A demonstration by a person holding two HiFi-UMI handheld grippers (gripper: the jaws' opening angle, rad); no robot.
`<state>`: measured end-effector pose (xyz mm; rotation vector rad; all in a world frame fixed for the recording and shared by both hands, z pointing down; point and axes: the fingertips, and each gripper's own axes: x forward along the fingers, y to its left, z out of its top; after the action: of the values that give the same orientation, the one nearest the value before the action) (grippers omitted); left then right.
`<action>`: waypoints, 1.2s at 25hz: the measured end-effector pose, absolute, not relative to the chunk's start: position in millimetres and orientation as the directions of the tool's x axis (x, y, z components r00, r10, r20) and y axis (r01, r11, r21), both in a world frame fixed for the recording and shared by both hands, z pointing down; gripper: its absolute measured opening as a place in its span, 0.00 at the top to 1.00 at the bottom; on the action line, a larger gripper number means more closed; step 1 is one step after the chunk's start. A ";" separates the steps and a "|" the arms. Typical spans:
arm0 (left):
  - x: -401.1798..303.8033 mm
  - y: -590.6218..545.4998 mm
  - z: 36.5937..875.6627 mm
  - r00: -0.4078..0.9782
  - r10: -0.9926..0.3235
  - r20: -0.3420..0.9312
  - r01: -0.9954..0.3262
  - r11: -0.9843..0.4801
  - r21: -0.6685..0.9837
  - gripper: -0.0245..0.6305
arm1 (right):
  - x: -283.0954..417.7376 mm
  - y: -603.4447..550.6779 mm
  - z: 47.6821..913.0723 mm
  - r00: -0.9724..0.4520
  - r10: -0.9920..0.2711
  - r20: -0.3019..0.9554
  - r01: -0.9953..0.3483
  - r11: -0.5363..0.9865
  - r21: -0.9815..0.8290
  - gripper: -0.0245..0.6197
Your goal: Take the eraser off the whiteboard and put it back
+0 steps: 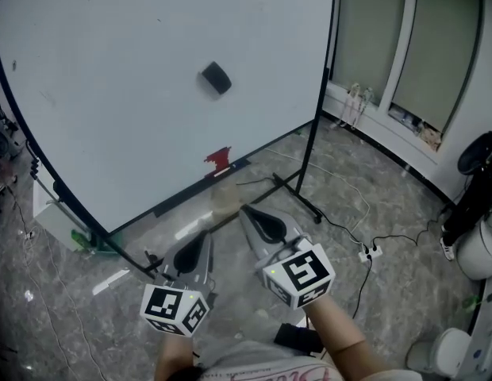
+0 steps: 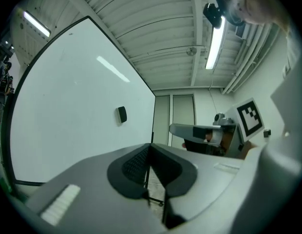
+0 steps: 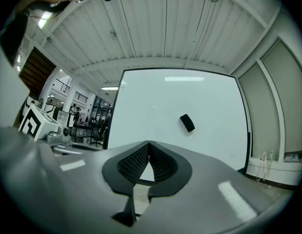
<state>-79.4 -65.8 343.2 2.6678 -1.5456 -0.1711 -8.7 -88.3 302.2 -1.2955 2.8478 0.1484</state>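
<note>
The glossy white whiteboard (image 1: 111, 70) has a thin black frame; the small black block eraser (image 1: 217, 78) shows dark against it, and a small red object (image 1: 219, 159) sits at its lower edge. The grey plastic left gripper (image 2: 150, 146) and right gripper (image 3: 149, 143) have black ribbed pads (image 3: 134, 165). Their white cubes (image 1: 174, 308) carry black square markers, and the stone floor (image 1: 373, 205) is mottled grey.

This looks like a lab or work hall in an industrial building. A big whiteboard (image 1: 135, 78) on a black wheeled stand rests on a grey marbled floor (image 1: 373, 205). Loose cables (image 1: 341, 227) run across the floor to a power strip (image 1: 371, 252) on the right. Overhead is a ribbed metal ceiling (image 2: 156, 28) with a tube light (image 2: 214, 43). Tall frosted windows (image 1: 436, 46) line the far right wall. Far left of the board, an open area with office chairs (image 3: 95, 130) shows.
</note>
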 end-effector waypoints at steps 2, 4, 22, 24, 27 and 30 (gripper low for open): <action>-81.8 -80.1 344.2 0.491 -0.869 -0.064 -0.862 -0.495 0.105 0.96 | -12.8 -110.8 294.0 -0.660 -0.749 -0.058 -0.750 0.654 0.100 0.96; -81.4 -94.6 343.7 0.493 -0.868 -0.061 -0.862 -0.497 0.099 0.96 | -15.4 -136.9 285.0 -0.667 -0.742 -0.070 -0.744 0.658 0.120 0.89; -97.3 -252.2 325.4 0.362 -0.924 -0.124 -0.921 -0.375 0.103 0.96 | -48.9 -378.6 240.2 -0.658 -0.752 -0.044 -0.682 0.571 0.457 0.61; -99.4 -266.2 324.0 0.348 -0.928 -0.132 -0.925 -0.363 0.110 0.96 | -51.5 -396.0 236.5 -0.643 -0.764 -0.052 -0.683 0.541 0.490 0.61; -102.6 -284.2 325.7 0.337 -0.932 -0.131 -0.927 -0.353 0.127 0.96 | -56.8 -415.9 231.4 -0.626 -0.778 -0.061 -0.679 0.504 0.533 0.60; -106.5 -297.7 326.4 0.333 -0.934 -0.125 -0.928 -0.349 0.132 0.96 | -65.3 -429.6 229.1 -0.622 -0.781 -0.050 -0.663 0.492 0.564 0.58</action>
<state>-106.5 -297.7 326.4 2.5348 -1.7710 -0.2786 -65.3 -429.6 229.1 -1.4222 2.8930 0.9331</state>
